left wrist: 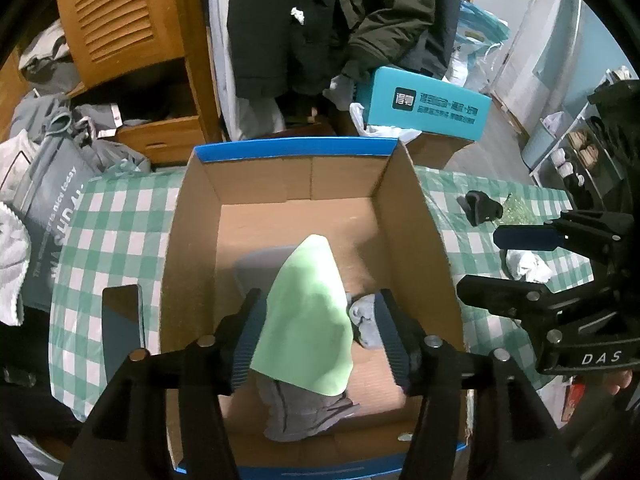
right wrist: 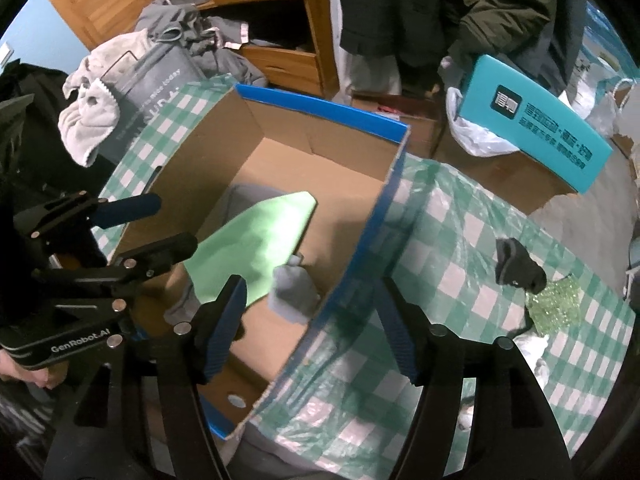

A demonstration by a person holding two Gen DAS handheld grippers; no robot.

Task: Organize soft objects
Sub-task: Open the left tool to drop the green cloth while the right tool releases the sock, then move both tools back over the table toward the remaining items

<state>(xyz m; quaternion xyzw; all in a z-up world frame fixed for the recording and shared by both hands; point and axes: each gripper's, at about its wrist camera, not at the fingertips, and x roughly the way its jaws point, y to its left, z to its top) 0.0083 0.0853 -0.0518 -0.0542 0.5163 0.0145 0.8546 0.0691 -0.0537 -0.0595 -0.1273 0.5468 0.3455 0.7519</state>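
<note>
An open cardboard box [left wrist: 416,240] with a blue rim stands on the green checked tablecloth [left wrist: 108,232]. Inside lie a light green cloth [left wrist: 308,316] over grey garments [left wrist: 308,412] and a grey sock [left wrist: 366,320]. My left gripper [left wrist: 320,332] hovers over the box, jaws open on either side of the green cloth, not pinching it. My right gripper [right wrist: 312,328] is open and empty above the box's right wall [right wrist: 360,248]; the green cloth [right wrist: 256,248] shows there too. The right gripper also shows at the right of the left wrist view [left wrist: 516,264].
A black soft item [right wrist: 518,268], a green beaded piece [right wrist: 554,308] and a white item [right wrist: 528,344] lie on the cloth right of the box. A teal box [right wrist: 536,124], a grey bag [left wrist: 52,216], a wooden cabinet [left wrist: 132,40] and hanging dark clothes [left wrist: 320,20] stand behind.
</note>
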